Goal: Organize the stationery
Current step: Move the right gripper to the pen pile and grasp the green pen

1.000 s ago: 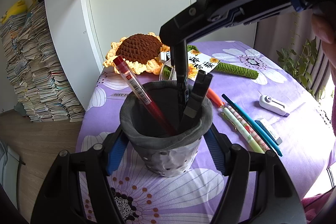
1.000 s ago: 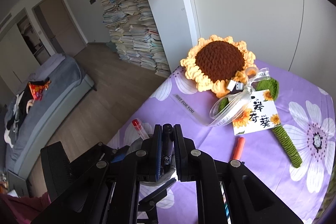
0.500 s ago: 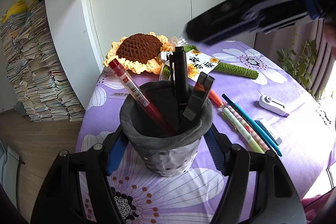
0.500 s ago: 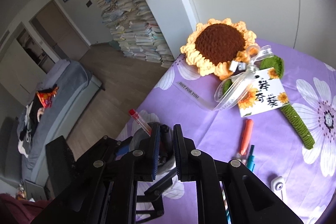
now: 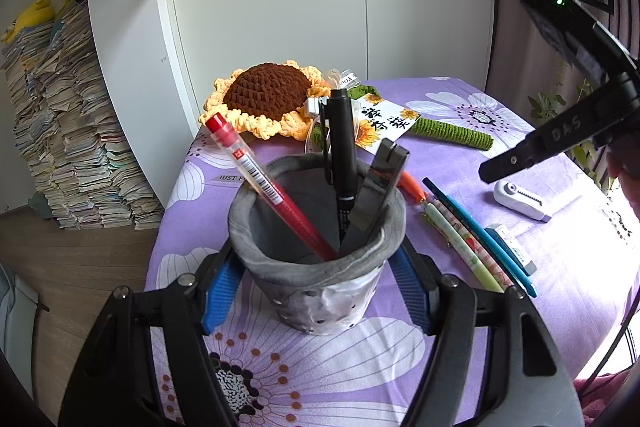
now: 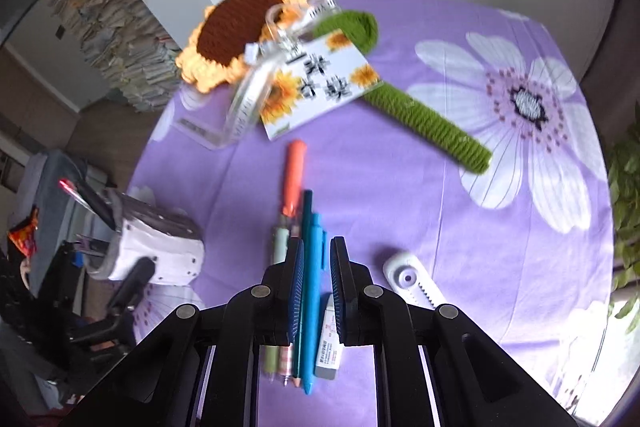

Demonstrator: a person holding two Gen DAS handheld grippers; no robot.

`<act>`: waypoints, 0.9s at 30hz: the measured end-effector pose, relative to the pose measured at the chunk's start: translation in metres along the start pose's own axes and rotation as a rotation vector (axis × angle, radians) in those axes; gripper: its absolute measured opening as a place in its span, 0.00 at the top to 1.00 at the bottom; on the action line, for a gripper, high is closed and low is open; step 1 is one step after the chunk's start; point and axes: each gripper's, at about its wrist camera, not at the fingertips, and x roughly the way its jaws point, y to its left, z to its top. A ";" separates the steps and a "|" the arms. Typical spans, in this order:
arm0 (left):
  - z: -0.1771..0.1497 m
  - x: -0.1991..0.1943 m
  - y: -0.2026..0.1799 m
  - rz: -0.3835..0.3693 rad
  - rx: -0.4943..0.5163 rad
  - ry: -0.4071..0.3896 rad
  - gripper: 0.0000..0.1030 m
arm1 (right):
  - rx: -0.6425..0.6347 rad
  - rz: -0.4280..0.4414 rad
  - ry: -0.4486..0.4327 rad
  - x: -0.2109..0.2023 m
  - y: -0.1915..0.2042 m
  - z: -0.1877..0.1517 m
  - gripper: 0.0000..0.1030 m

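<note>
— Between the left gripper's [image 5: 316, 291] blue pads the grey pen cup [image 5: 318, 255] is clamped and kept upright on the purple cloth [image 5: 448, 147]; a red pen [image 5: 264, 183], a black pen [image 5: 343, 155] and a dark flat tool [image 5: 374, 195] are already stood in it.

— And the right gripper [image 6: 316, 259]?

— It is held empty, jaws nearly together, above the row of loose pens: the blue pen [image 6: 314, 287] is seen through the narrow gap, not pinched. An eraser [image 6: 329, 343] and a correction tape [image 6: 412, 287] are laid just beside.

— So which step is judged to be in hand?

— The next pickup, probably. The jaws would need to be parted, lowered astride one pen, closed, and the pen carried to the cup.
</note>
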 end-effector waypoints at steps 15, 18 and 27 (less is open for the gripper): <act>0.000 0.001 0.002 0.002 0.000 0.000 0.32 | -0.056 0.007 0.074 0.033 0.011 -0.006 0.88; 0.000 0.001 0.002 0.001 -0.003 0.002 0.32 | -0.086 0.003 0.070 0.035 0.022 -0.002 0.88; -0.001 -0.001 0.002 0.009 0.004 0.003 0.32 | -0.215 -0.104 0.063 0.055 0.052 0.007 0.88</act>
